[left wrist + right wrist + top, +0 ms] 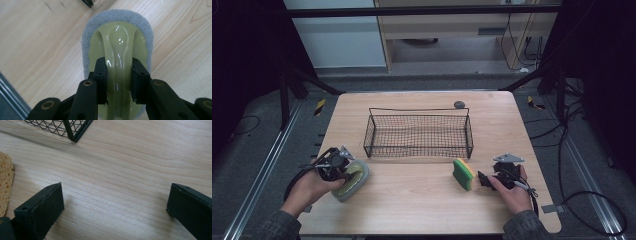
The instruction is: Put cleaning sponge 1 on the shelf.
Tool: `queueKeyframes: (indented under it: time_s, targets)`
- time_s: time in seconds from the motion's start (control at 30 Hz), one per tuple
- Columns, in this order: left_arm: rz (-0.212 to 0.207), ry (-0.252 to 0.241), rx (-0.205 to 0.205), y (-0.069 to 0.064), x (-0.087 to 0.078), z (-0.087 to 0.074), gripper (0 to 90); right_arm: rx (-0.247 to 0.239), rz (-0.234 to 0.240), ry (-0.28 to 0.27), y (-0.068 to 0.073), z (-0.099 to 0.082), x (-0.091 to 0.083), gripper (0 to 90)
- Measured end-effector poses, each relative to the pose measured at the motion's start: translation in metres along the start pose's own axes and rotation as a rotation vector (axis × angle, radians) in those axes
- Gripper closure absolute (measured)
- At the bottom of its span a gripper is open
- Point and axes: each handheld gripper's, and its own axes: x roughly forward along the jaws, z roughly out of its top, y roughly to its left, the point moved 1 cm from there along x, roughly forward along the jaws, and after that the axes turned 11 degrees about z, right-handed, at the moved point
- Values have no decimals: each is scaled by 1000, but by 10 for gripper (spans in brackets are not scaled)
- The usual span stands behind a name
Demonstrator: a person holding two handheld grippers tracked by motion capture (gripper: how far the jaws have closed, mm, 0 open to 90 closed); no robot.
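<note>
A scrubber (353, 181) with a grey pad and a pale yellow-green glossy handle lies at the table's front left. My left gripper (345, 172) is on it. In the left gripper view the gripper (119, 63) is shut on the scrubber's raised handle (119, 42), one black pad (101, 72) pressed against each side. A green and yellow sponge (463, 173) stands on edge at the front right. Just right of it my right gripper (482, 179) is open. In the right gripper view the gripper (115, 195) holds its jaws wide apart over bare wood, with the sponge's yellow face (5, 185) at the left edge.
A black wire basket (418, 148) stands in the middle of the wooden table (422, 200); its corner (72, 131) is near the top of the right gripper view. A small dark grey object (459, 104) lies behind the basket. Cables trail off the table's right side.
</note>
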Motion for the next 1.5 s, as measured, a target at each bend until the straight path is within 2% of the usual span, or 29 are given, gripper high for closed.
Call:
queueKeyframes:
  time_s: [0.13,0.37,0.77,1.13,1.5]
  targets:
    - [29,-36,27,4,-10,0,700,1,0,1,0,0,0,8]
    - [54,-60,49,13,-21,7,700,1,2,3,0,0,1,4]
    - [112,-110,127,29,-47,41,701,-7,11,3,-1,0,1,5]
    - [130,-167,130,46,-63,61,701,-23,24,6,-1,0,-1,7]
    - [127,-174,201,54,-66,82,701,-29,33,9,-2,0,0,4]
